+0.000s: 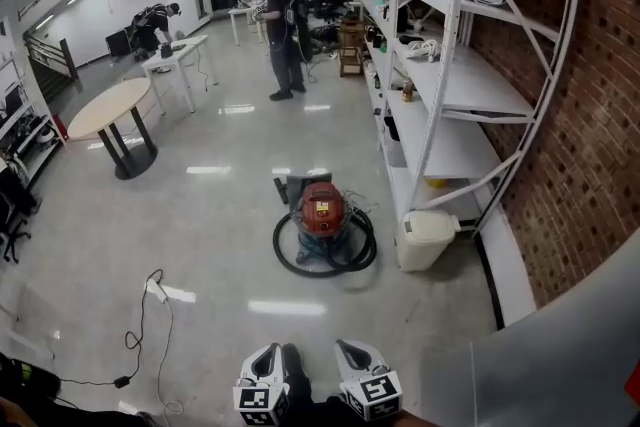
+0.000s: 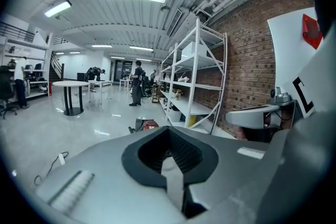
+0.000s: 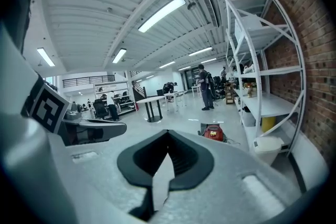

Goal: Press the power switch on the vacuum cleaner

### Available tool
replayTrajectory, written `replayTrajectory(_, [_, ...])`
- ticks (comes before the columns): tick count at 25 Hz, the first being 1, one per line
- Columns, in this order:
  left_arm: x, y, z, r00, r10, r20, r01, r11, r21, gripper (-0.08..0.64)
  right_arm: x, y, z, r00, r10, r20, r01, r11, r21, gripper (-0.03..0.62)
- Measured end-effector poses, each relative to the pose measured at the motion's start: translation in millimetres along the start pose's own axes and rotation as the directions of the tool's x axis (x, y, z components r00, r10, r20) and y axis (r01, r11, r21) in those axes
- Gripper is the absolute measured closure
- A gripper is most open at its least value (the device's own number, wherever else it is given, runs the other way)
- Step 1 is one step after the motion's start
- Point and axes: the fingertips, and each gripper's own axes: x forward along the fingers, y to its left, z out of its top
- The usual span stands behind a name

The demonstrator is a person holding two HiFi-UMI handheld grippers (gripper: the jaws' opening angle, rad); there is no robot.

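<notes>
**Approach to the power switch.** The red vacuum cleaner stands on the pale floor with a black hose coiled round its base. A white bin sits just to the right of the vacuum cleaner, and a white shelving rack rises beyond it on the same side. My left claw and right claw hang side by side on the near side of the vacuum cleaner. Both are well apart from it and touch nothing.

**Claw state.** In the left gripper view my left claw is clenched: its pads meet along one seam with nothing caught between them. The right gripper view shows my right claw closed in the same way, also empty. Past each claw's tips the vacuum cleaner shows small and far off.

**Step in hand (judgement).** The press has not begun; I first have to close the distance. From here the power switch is too small to pick out on the red body, so I should come close enough to find it before I commit. One claw is enough, and I would keep it clenched so that its tips form a single blunt point. I would bring it down squarely over the switch and push along the switch's own travel, since a sideways shove could slide the body on the smooth floor. My feet and the idle claw should stay clear of the hose loop.
</notes>
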Motion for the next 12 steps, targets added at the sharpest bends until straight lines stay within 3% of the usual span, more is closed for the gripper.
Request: replayTrajectory(12, [91,20,34,0.994,-0.112,-0.018,0.112,0.994,-0.003,0.543,52,-46,28,0.991,-0.132,-0.008,0.132,0.991,0.015,0.600])
